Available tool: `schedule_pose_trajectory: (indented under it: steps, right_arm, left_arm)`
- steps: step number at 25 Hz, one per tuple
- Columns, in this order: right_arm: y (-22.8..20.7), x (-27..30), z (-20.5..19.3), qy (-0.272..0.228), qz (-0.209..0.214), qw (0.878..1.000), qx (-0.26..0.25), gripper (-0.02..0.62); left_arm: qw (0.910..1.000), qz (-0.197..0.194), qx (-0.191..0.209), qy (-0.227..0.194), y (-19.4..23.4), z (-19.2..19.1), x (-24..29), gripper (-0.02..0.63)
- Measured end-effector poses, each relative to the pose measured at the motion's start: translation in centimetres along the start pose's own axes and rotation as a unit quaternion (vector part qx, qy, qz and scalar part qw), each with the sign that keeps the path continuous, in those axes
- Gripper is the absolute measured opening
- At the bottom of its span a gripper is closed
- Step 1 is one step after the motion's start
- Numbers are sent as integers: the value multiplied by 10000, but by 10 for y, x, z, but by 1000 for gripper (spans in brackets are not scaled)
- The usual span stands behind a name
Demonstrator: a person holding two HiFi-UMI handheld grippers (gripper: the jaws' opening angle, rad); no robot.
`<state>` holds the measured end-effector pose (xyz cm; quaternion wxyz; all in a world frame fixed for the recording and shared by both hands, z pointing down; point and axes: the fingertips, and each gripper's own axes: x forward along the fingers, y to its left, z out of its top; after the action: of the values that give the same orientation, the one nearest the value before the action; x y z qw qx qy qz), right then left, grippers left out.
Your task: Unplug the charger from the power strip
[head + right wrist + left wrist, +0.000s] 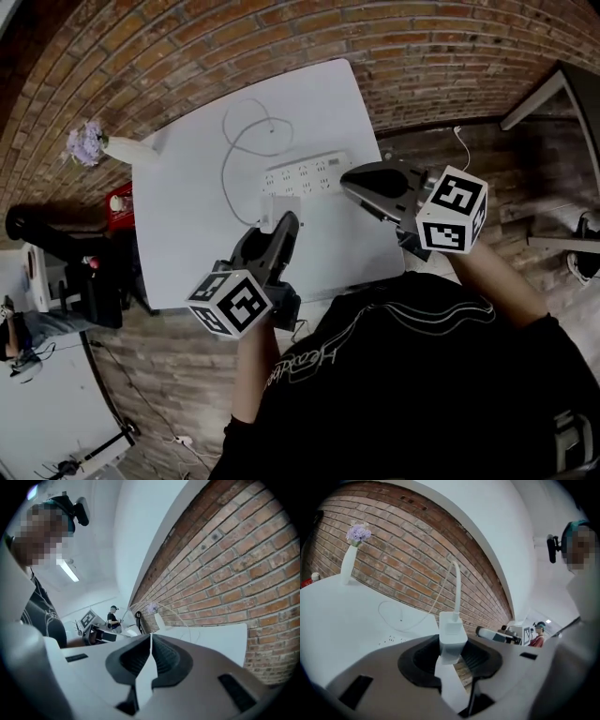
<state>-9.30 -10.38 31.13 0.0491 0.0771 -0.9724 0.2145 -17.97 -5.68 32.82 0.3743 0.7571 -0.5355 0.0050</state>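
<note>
The left hand-held gripper point(278, 230) is clamped on the white charger point(452, 632), its jaws pinching only the lower part of the block. The charger sits just on the person's side of the power strip point(307, 175) and appears to be clear of the sockets, so the pull looks essentially done. The right hand-held gripper point(151, 644) has its jaws pressed together with nothing between them. Its tip lies at the power strip's right end, though I cannot tell whether it is touching the strip.

The main risk is probably the shallow grip. With so little of the charger between the pads, it could twist or slip out if the cable point(457, 585) tugs back. That cable loops over the desk point(187, 225) on the far side of the power strip, so drawing the charger farther away may drag it across the strip. If the right hand-held gripper is not holding the strip down, the strip may shift.
</note>
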Motion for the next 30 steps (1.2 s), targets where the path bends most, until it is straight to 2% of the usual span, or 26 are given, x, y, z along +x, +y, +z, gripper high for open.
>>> schedule_pose_trajectory:
  steps: [5,15,21,30]
  right_arm:
    - [51,-6,-7,-249,-235,9992,216,3]
    - [134,-4,-33,-494,-589,9968,201,-3]
    - [152,-6,-43,-499,-854,9950,137,-3]
    - [165,-15,-51,-494,-1081,9928,119,-3]
  left_arm:
    - [9987,-395,317,79,-15,-3,-41,137]
    - [9921,-955,808,126,-30,-26,-108,137]
    - [9890,-1144,934,128,-36,-35,-126,137]
    - [9890,-1153,926,89,-38,-43,-139,137]
